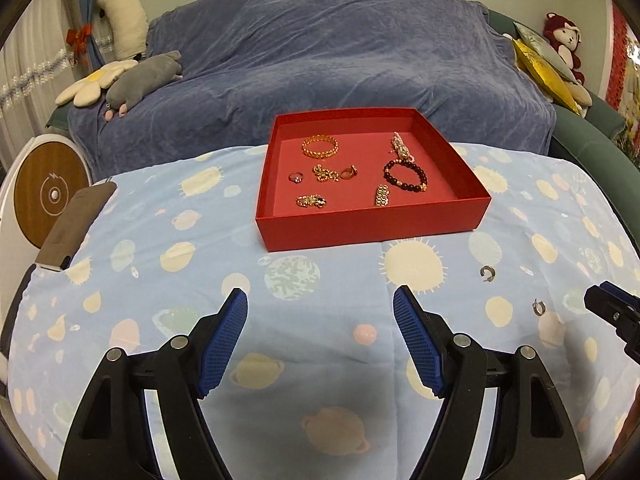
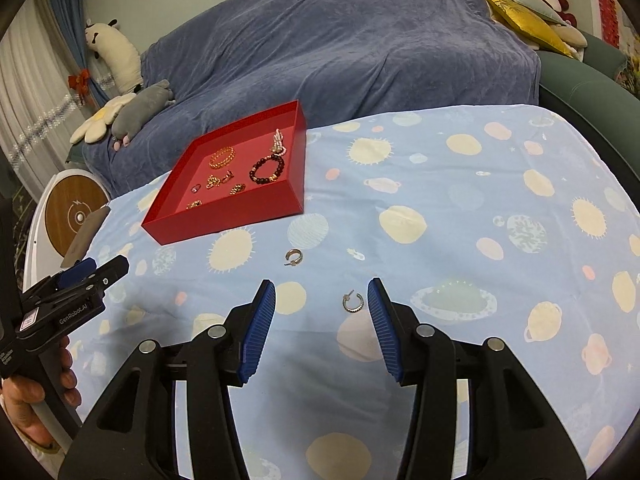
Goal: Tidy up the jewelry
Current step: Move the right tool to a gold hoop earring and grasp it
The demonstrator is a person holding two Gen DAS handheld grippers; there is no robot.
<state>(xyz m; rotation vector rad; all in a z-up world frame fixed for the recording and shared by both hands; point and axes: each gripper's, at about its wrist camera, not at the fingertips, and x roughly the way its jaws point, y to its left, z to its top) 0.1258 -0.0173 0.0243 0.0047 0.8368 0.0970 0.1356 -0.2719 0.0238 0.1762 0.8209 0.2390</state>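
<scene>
Both grippers, left [image 1: 320, 308] and right [image 2: 322, 300], gape wide, holding nothing; one hoop earring [image 2: 353, 302] lies between the right's fingers, another [image 2: 294, 257] near the red jewelry tray [image 2: 224, 226]

Home living room: sofa [image 1: 320, 60] under blue throw, plush toys [image 1: 120, 20] and cushions [image 2: 520, 16] on it, curtain [image 1: 24, 60] with tinsel, table [image 2: 440, 200] covered in planet-print cloth.
</scene>
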